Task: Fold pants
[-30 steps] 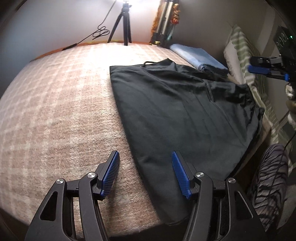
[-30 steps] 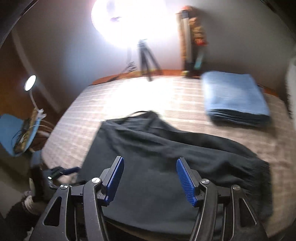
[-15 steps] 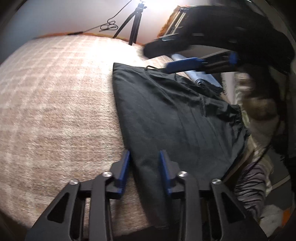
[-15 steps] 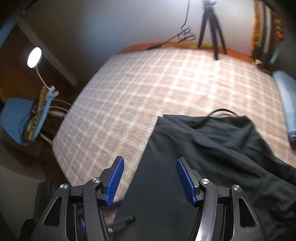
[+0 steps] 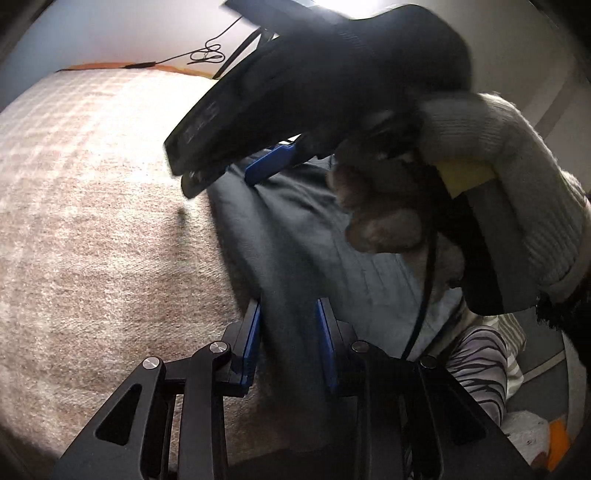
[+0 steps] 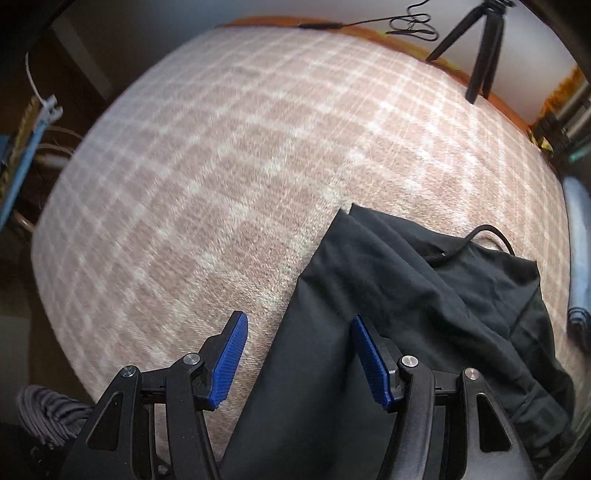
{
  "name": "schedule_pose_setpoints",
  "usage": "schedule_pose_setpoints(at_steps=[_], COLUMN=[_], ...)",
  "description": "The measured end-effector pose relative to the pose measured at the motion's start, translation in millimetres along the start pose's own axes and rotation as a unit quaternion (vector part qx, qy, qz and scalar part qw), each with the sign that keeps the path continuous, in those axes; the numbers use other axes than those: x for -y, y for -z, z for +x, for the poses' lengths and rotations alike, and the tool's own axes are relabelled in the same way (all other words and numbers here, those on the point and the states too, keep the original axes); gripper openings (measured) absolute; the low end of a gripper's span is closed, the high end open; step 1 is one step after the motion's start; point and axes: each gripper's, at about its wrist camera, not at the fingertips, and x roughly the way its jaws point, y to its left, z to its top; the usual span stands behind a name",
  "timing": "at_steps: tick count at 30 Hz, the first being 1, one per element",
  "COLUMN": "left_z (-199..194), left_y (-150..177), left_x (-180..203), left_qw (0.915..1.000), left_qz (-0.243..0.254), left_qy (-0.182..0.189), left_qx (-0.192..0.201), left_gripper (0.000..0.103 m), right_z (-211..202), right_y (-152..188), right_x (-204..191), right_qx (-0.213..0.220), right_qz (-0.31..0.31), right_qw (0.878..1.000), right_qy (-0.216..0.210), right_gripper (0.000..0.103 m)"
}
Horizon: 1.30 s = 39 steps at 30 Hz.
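Note:
Dark pants (image 6: 388, 295) lie flat on a plaid blanket (image 6: 203, 166), a black drawstring (image 6: 487, 236) looping out at their far end. My left gripper (image 5: 288, 332) is shut on the near left edge of the pants (image 5: 295, 236), with the fabric pinched between its blue pads. My right gripper (image 6: 295, 354) is open and points down over the left edge further along, one finger over the blanket and one over the cloth. In the left wrist view a white-gloved hand (image 5: 498, 155) holds that gripper close overhead, one blue finger (image 5: 269, 164) showing, and it hides most of the pants.
The blanket (image 5: 92, 221) stretches wide to the left of the pants. A black tripod (image 6: 484, 55) and a coiled cable (image 6: 410, 26) stand at the far edge. Folded blue cloth (image 6: 580, 258) lies at the right. Striped fabric (image 5: 476, 365) hangs off the near right side.
My left jaws closed onto the pants' near edge and lifted it slightly. The right gripper swung from the right side across and down over the left edge, now filling the left wrist view.

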Motion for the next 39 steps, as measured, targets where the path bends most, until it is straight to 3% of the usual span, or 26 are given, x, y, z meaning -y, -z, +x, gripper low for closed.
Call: schedule_pose_setpoints(at_steps=[6,9,11,13,14,15,19,21,23,24,27,29,31,39], left_z=[-1,0,0,-1,-1,2,10,10,14,18,18,15,14,19], left_y=[0,0,1,2,2,0,2,3,0,0,-1,-3,-3,-7], left_x=[11,12,15,19,20,18,4,-3,-7,-8,-3,1,11,28], left_qw=[0.9997,0.9995,0.9991,0.9986,0.9984,0.9983,0.9994,0.9997,0.9994,0.9991,0.9996,0.9998,0.9999,0.9996], left_qz=[0.019,0.023,0.028,0.031,0.030,0.027,-0.005,-0.019,-0.030,-0.035,-0.024,-0.014,0.003,0.026], left_qy=[-0.010,-0.022,-0.031,-0.042,-0.046,-0.051,-0.035,-0.015,0.009,0.017,0.012,0.014,0.007,-0.002], left_qx=[0.005,0.004,0.006,0.009,0.010,0.012,-0.003,0.000,-0.012,-0.018,-0.009,-0.001,0.007,0.013], left_gripper=[0.026,0.026,0.030,0.038,0.052,0.057,0.058,0.051,0.019,0.015,0.012,0.012,0.011,0.010], right_z=[7,5,3,1,-1,-4,-14,-19,-23,-25,-23,-22,-12,5], right_y=[-2,0,1,3,4,6,11,13,19,21,16,16,3,-16], right_x=[-9,-13,-13,-7,-3,1,24,34,43,46,41,36,35,15], right_qx=[-0.005,0.008,0.013,0.017,0.021,0.029,0.051,0.056,0.058,0.058,0.043,0.036,0.030,-0.004], right_qz=[-0.018,-0.049,-0.052,-0.043,-0.037,-0.028,0.009,0.022,0.028,0.030,0.032,0.033,0.031,0.000], right_qw=[1.000,0.999,0.998,0.999,0.999,0.999,0.997,0.996,0.995,0.995,0.995,0.996,0.996,1.000], right_qy=[0.017,0.020,0.024,0.012,0.003,-0.009,-0.055,-0.070,-0.078,-0.080,-0.081,-0.076,-0.075,-0.022], right_gripper=[0.061,0.043,0.022,0.015,0.010,0.008,0.004,0.004,0.003,0.003,0.009,0.029,0.040,0.042])
